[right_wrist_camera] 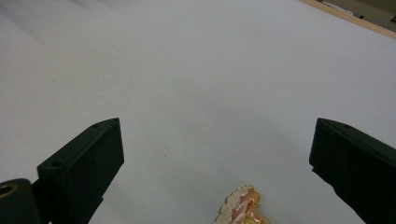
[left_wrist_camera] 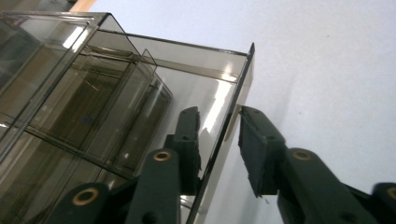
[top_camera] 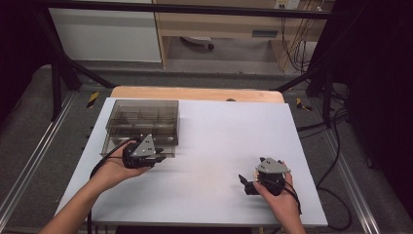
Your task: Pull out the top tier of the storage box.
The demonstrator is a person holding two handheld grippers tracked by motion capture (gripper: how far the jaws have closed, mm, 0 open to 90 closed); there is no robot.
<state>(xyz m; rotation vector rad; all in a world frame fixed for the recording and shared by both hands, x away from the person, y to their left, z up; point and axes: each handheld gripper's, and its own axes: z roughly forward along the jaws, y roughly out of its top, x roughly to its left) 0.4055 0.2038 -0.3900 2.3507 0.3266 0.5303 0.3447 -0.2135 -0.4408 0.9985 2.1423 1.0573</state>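
2 tongs are at work: the left tongs (left_wrist_camera: 219, 154) straddle the front wall of the smoky clear plastic drawer (left_wrist_camera: 236, 100), upper left of the white table (top_camera: 219, 146), apparently to slide it, while the right tongs (right_wrist_camera: 217, 154) gape wide, empty.

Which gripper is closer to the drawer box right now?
Left. The left gripper has its jaws either side of the front wall of the pulled-out drawer of the box. The right gripper rests on the white mat, well off to the box's right.
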